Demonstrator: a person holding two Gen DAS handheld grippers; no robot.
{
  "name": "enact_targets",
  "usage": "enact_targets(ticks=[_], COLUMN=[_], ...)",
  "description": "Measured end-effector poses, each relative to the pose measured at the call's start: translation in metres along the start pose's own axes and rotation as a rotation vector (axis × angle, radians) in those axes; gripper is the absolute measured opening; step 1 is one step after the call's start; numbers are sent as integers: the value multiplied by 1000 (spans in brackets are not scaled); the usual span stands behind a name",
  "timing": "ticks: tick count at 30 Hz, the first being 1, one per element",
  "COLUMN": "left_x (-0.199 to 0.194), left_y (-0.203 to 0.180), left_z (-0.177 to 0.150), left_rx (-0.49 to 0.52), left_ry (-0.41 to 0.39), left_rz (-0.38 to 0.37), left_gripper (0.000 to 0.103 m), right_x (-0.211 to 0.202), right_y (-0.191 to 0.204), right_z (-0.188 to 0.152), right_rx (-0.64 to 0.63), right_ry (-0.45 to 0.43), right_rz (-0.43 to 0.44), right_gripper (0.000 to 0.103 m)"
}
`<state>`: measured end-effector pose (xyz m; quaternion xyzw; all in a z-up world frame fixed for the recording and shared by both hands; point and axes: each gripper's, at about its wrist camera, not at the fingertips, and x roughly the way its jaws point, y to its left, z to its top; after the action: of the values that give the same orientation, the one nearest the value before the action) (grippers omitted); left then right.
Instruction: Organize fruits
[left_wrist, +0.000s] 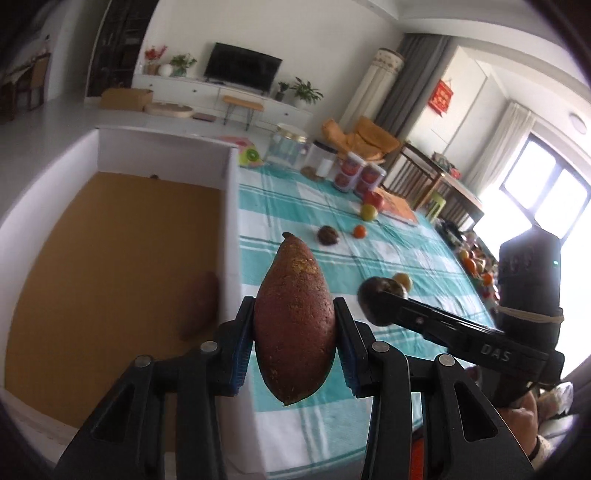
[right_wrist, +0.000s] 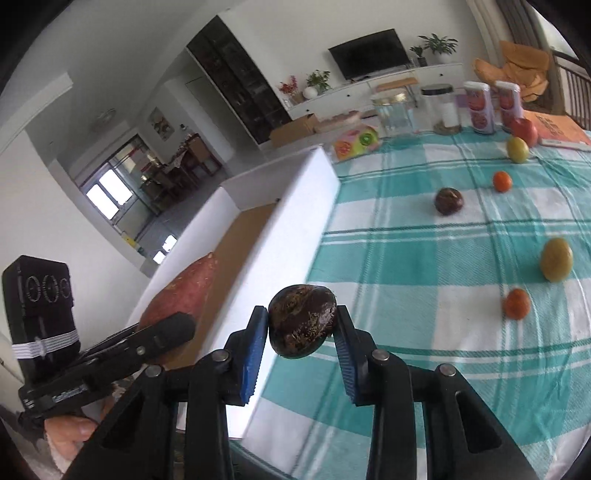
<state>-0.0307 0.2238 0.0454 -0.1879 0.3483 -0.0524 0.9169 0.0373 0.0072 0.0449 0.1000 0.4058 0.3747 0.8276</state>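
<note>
My left gripper (left_wrist: 294, 325) is shut on a reddish-brown sweet potato (left_wrist: 294, 314), held upright over the table beside the right wall of a white box (left_wrist: 231, 229). Another sweet potato (left_wrist: 199, 304) lies inside the box on its brown floor. My right gripper (right_wrist: 301, 328) is shut on a dark brown passion fruit (right_wrist: 301, 319), held above the tablecloth close to the box wall (right_wrist: 295, 221). In the left wrist view the right gripper (left_wrist: 373, 301) reaches in from the right with its fruit. The left gripper (right_wrist: 173, 328) and its sweet potato (right_wrist: 181, 291) show in the right wrist view.
On the teal checked tablecloth (right_wrist: 424, 258) lie a second passion fruit (right_wrist: 448, 201), two small oranges (right_wrist: 502, 181) (right_wrist: 516, 303), two yellow-green fruits (right_wrist: 556, 264) (right_wrist: 518, 149) and a red apple (right_wrist: 524, 131). Jars and cans (right_wrist: 482, 107) stand at the far edge with an orange book (right_wrist: 561, 129).
</note>
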Motion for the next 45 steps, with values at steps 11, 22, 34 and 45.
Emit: enact_targets(ticks=[11,22,34,45], left_x=[-9,9,121,219], left_y=[130,41,-145,-138], left_z=[-25,-4,-49,-66], left_rx=[-165,-21,287,406], left_ry=[43,-62,164,195], left_rz=[426,250,-94,140], left_gripper=[46,87,94,94], right_x=[105,2,-119,-101], right_y=[108,-9,-229,-233], right_z=[-25,-22,-81,-84], right_rx=[-237,-172,404,407], right_ry=[221,-69,-253,-197], right_rz=[117,-211,-551,-594], right_gripper=[38,76,78,79])
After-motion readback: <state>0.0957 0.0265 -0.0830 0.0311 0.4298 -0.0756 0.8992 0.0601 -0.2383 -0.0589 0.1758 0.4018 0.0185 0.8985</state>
